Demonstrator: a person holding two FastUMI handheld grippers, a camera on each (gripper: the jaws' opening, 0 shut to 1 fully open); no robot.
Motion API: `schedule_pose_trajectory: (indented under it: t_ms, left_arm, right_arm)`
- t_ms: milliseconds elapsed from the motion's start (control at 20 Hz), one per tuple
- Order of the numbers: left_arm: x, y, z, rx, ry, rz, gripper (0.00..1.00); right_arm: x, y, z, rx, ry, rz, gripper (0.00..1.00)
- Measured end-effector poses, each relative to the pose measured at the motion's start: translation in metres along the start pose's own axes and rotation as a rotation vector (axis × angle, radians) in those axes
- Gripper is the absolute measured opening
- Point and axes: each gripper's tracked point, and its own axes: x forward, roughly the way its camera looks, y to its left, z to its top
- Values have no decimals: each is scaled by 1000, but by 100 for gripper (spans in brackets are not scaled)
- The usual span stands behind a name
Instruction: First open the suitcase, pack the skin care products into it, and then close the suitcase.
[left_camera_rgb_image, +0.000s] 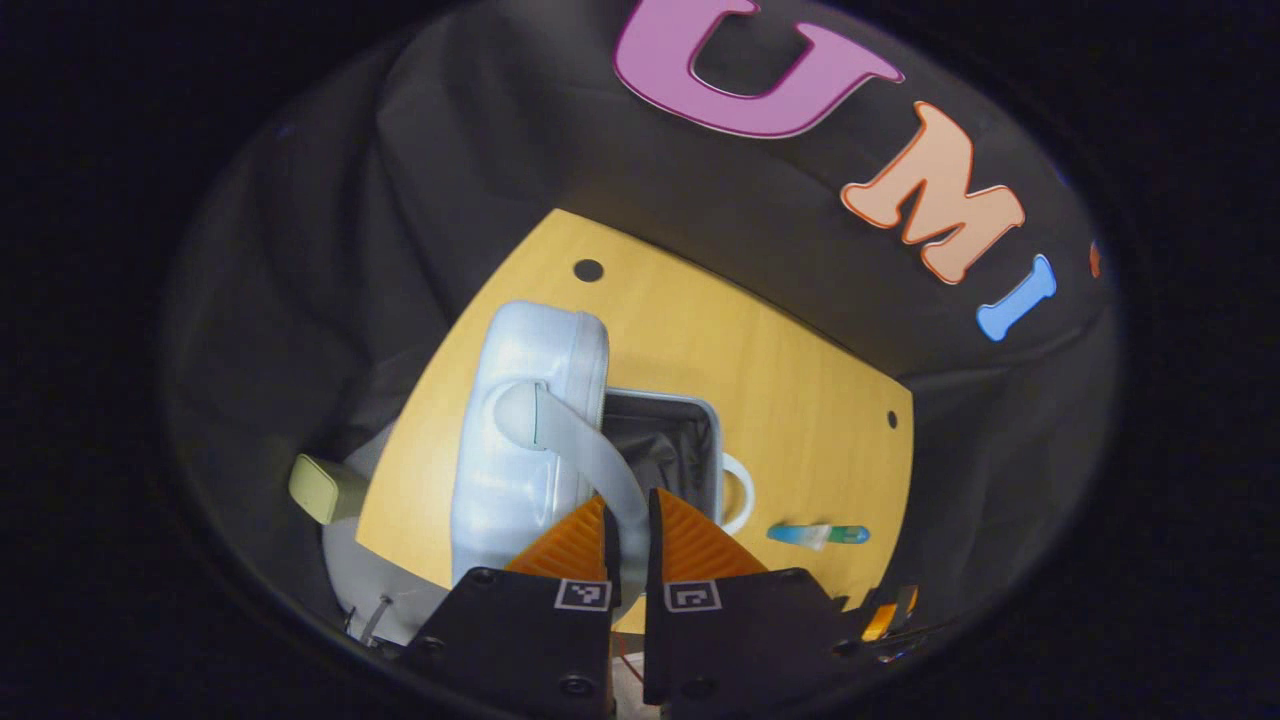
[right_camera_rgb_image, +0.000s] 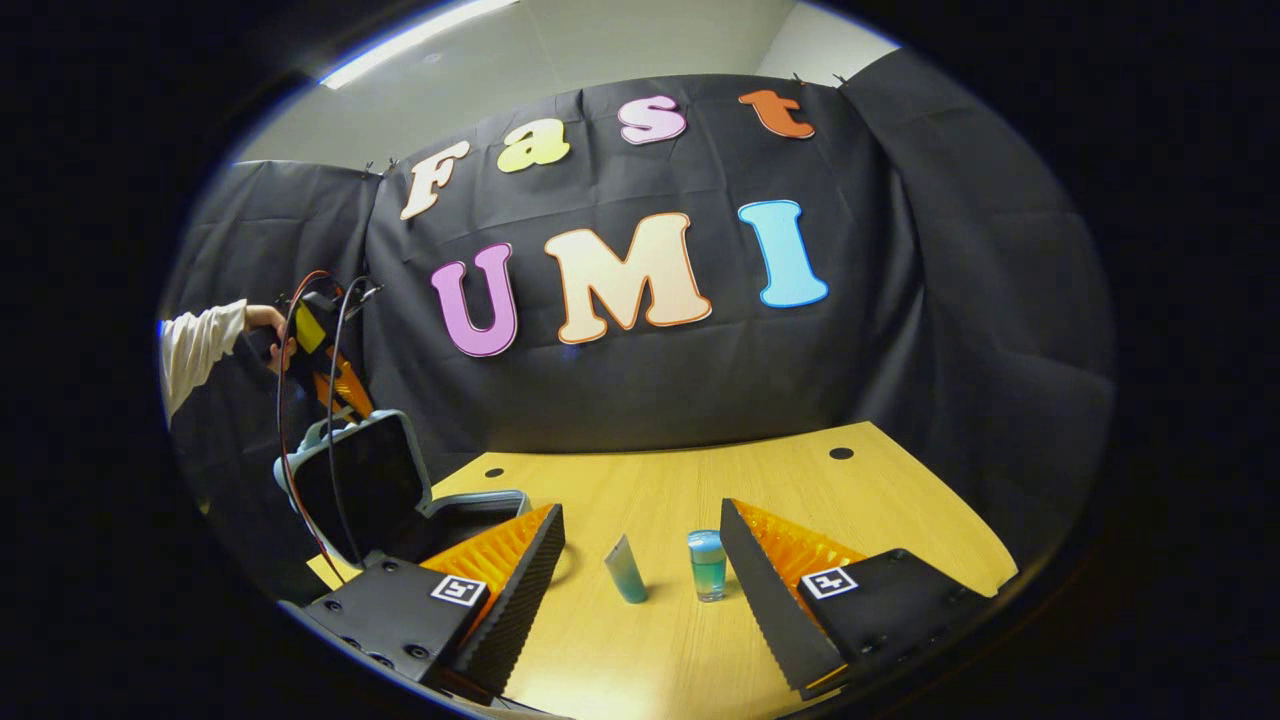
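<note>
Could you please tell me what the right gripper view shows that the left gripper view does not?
Right gripper view: the open right gripper, a sleeve, the lid from its dark inside. Left gripper view: the left gripper clamped on the handle, the lid's pale outside. Shared: the open suitcase, the table, skin care items.

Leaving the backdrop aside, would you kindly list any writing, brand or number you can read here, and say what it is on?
None is legible.
On the suitcase: no writing visible.
On the tube and the small bottle: any print is too small to read.
On the right hand-held gripper: square markers bearing coded patterns, not words.
</note>
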Motion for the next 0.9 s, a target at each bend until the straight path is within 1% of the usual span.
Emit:
schedule_pose_trajectory:
  t_ms: [200, 300, 450, 600, 750, 900]
  left_arm:
    - [-4, 100, 12, 68, -67, 200, 5]
    - [-2, 146, 10, 52, -74, 254, 5]
    - [16, 200, -5, -29, -57, 288, 4]
    - [43, 247, -32, -26, -42, 290, 3]
    - [65, 281, -60, -10, 3, 309, 3]
    - [88, 295, -81, -47, 30, 313, 3]
  right_arm:
    - [8, 11, -5, -1, 5, -7, 98]
    - [13, 18, -7, 4, 11, -10, 98]
    - [16, 25, -11, -10, 19, -19, 98]
    - [17, 31, -14, -23, 29, -28, 98]
    - [15, 34, -19, -44, 39, -42, 98]
    - [13, 37, -26, -54, 56, -54, 98]
